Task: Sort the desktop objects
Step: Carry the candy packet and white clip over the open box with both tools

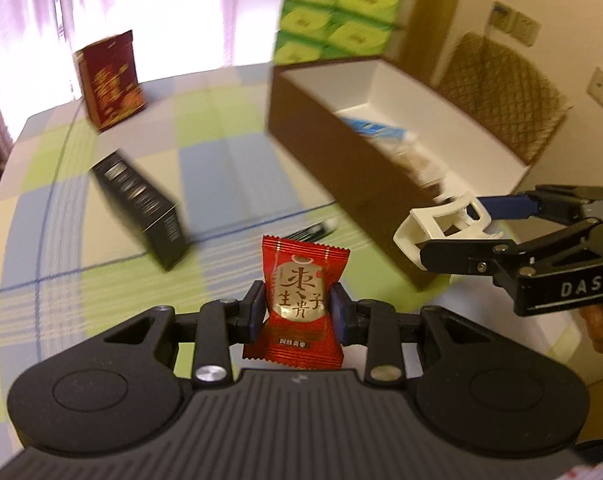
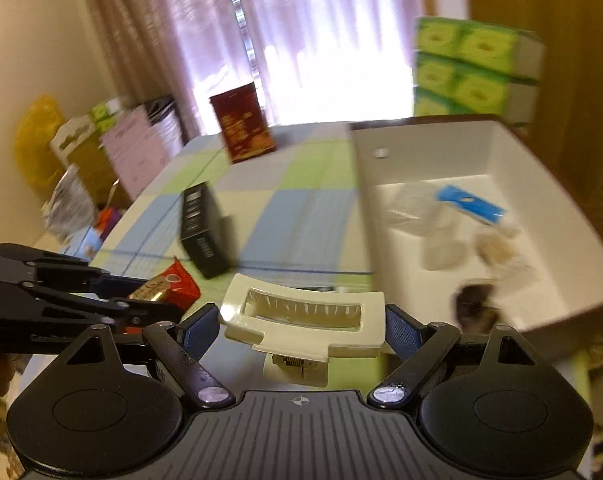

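My left gripper (image 1: 298,309) is shut on a red snack packet (image 1: 301,280) with gold Chinese lettering, held upright above the checked tablecloth. It also shows in the right wrist view (image 2: 165,286). My right gripper (image 2: 301,326) is shut on a cream hair claw clip (image 2: 301,320), held above the table near the box's front corner; the clip also shows in the left wrist view (image 1: 445,224). The brown box with a white inside (image 1: 381,80) (image 2: 421,152) holds a blue item (image 2: 469,202) and several clear packets.
A black box (image 1: 141,200) (image 2: 203,228) lies on the cloth at mid-table. A dark red carton (image 1: 111,80) (image 2: 243,122) stands at the far edge. Stacked green tissue packs (image 1: 337,16) (image 2: 473,68) stand behind the brown box. A small dark item (image 1: 313,232) lies beyond the packet.
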Demonstrator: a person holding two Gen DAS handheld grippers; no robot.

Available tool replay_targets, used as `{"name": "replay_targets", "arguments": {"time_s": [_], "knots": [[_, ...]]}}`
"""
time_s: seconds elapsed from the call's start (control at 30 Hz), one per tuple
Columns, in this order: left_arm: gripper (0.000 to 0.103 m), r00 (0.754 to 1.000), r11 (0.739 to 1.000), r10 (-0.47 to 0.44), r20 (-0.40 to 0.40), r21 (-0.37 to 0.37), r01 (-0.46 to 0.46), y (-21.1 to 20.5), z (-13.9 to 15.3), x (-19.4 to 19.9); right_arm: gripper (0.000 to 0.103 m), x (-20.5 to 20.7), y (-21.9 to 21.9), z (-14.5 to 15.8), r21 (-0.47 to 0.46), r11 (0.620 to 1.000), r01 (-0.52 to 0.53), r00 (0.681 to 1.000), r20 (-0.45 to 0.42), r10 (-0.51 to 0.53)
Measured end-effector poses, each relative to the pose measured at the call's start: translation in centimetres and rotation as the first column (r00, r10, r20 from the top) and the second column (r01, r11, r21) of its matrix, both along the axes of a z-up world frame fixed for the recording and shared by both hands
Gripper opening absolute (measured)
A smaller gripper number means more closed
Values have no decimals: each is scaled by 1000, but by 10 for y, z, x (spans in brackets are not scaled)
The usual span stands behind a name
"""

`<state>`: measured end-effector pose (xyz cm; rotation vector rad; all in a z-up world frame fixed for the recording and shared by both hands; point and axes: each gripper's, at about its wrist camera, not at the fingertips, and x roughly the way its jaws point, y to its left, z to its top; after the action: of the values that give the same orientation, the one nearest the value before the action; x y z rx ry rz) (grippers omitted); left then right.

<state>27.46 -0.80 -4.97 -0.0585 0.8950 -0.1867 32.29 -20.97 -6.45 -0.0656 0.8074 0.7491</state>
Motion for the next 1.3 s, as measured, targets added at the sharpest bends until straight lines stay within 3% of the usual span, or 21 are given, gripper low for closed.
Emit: {"name": "replay_targets", "arguments": {"time_s": [0.3, 0.63, 0.87, 1.3], "knots": [[28, 994, 994, -100, 53, -31, 101, -64, 17, 35, 84, 40, -69, 20, 13, 992, 122, 991, 61, -123], [28, 992, 991, -107, 74, -69, 112, -116, 25, 92, 84, 104, -104, 17, -27, 994, 106, 990, 96, -103], [28, 995, 992, -92, 31, -82, 94, -143, 10, 120, 84, 131, -118, 4, -54, 996, 72, 993, 92, -67], [29, 988, 992, -122, -93, 15, 124, -172, -36, 165, 84, 158, -124, -16, -96, 995, -35, 997, 61, 41]]}}
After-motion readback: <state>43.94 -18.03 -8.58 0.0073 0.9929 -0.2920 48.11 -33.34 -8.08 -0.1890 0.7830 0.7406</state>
